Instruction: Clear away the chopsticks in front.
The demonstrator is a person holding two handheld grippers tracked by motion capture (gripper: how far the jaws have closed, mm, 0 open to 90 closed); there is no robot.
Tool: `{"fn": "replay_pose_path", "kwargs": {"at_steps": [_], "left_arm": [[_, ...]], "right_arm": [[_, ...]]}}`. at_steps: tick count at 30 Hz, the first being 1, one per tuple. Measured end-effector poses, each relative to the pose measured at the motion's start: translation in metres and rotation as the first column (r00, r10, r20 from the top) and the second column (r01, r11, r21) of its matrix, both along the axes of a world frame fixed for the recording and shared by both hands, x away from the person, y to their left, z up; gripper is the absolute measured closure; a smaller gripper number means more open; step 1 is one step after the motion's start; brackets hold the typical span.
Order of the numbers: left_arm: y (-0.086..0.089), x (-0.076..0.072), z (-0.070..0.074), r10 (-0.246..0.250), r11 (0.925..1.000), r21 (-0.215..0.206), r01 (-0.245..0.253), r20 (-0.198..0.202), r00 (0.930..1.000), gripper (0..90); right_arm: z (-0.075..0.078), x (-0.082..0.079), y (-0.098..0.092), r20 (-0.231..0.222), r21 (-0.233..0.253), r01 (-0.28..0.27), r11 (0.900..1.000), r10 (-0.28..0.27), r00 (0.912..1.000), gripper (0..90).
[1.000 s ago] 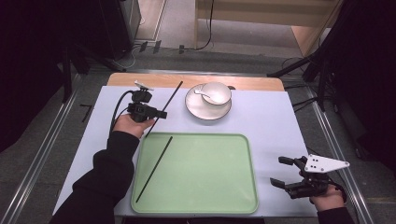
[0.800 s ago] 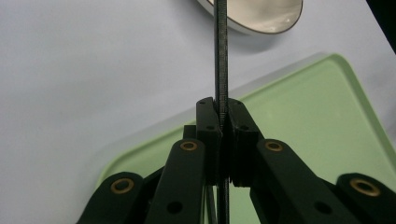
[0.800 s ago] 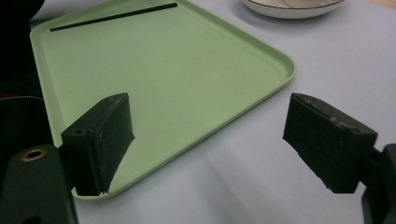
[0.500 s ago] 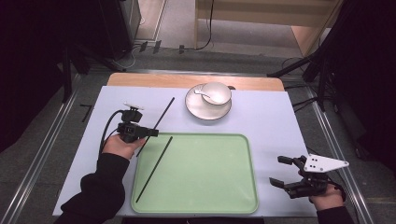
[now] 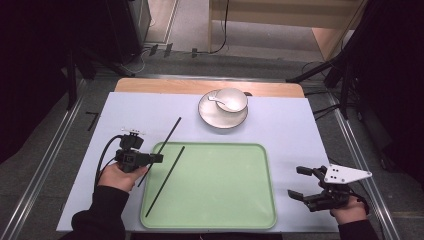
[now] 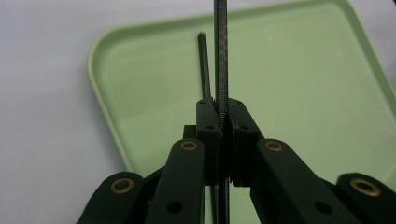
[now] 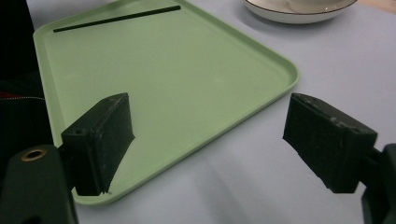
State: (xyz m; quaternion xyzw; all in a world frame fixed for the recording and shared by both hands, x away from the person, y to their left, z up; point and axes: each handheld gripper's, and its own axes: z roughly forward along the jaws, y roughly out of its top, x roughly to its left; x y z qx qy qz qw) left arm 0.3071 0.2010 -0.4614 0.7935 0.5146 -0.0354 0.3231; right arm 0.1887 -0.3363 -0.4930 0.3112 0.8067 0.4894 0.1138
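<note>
Clamping a black chopstick (image 6: 221,56) between my left gripper (image 5: 156,159) jaws, I have them pressed tight on its shaft, which runs straight up the middle of the left gripper view. In the high view that held chopstick slants from the left edge of the green tray (image 5: 240,220) up toward the centre of the frame, above the pale table (image 5: 300,125). A second chopstick (image 5: 165,181) lies on the tray, along its left side, just right of the held one. My right gripper (image 5: 300,183) sits at the lower right of the high view, beside the tray's right edge, jaws spread wide with nothing between them. At upper centre a white plate (image 5: 210,119) carries a bowl (image 5: 235,102) with a spoon (image 5: 216,99) in it.
</note>
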Motion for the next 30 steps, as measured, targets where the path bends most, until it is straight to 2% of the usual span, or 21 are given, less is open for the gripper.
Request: {"fn": "replay_pose_path", "kwargs": {"at_steps": [3, 7, 10, 14, 20, 26, 28, 30], "left_arm": [[0.003, -0.007, -0.003, 0.013, 0.9999, 0.001, -0.013, -0.007, 0.9999, 86.0], [0.006, -0.017, -0.009, 0.018, 0.9998, 0.0, -0.018, -0.038, 0.9991, 86.0], [0.005, -0.024, -0.013, 0.007, 0.9996, 0.029, -0.006, -0.052, 0.9986, 86.0], [0.003, -0.03, -0.019, 0.002, 0.9993, 0.036, 0.001, -0.083, 0.9965, 85.9], [-0.001, -0.031, -0.029, 0.008, 0.9972, 0.075, 0.001, -0.115, 0.9933, 85.8], [-0.004, -0.028, -0.035, 0.034, 0.9937, 0.11, -0.02, -0.122, 0.9919, 85.8], [-0.005, -0.028, -0.037, 0.046, 0.9933, 0.111, -0.033, -0.124, 0.9912, 85.5], [-0.006, -0.028, -0.037, 0.039, 0.9933, 0.113, -0.025, -0.12, 0.992, 85.0]], "right_arm": [[0.0, 0.001, 0.001, -0.001, -0.001, -0.003, 1.0, 0.003, 1.0, 16.3], [0.0, 0.003, 0.002, -0.001, 0.001, -0.007, 1.0, 0.007, 1.0, 16.3], [0.0, 0.004, 0.002, -0.002, 0.001, -0.01, 1.0, 0.01, 0.9999, 16.3], [0.0, 0.005, 0.003, -0.001, -0.001, -0.012, 1.0, 0.012, 0.9999, 16.3], [0.0, 0.006, 0.003, -0.001, -0.003, -0.016, 1.0, 0.016, 0.9999, 16.3], [0.0, 0.006, 0.003, 0.0, -0.003, -0.014, 1.0, 0.014, 0.9999, 16.3], [0.0, 0.006, 0.003, 0.0, -0.002, -0.018, 1.0, 0.018, 0.9998, 16.3], [0.0, 0.006, 0.003, 0.0, -0.002, -0.016, 1.0, 0.016, 0.9999, 16.3]]}}
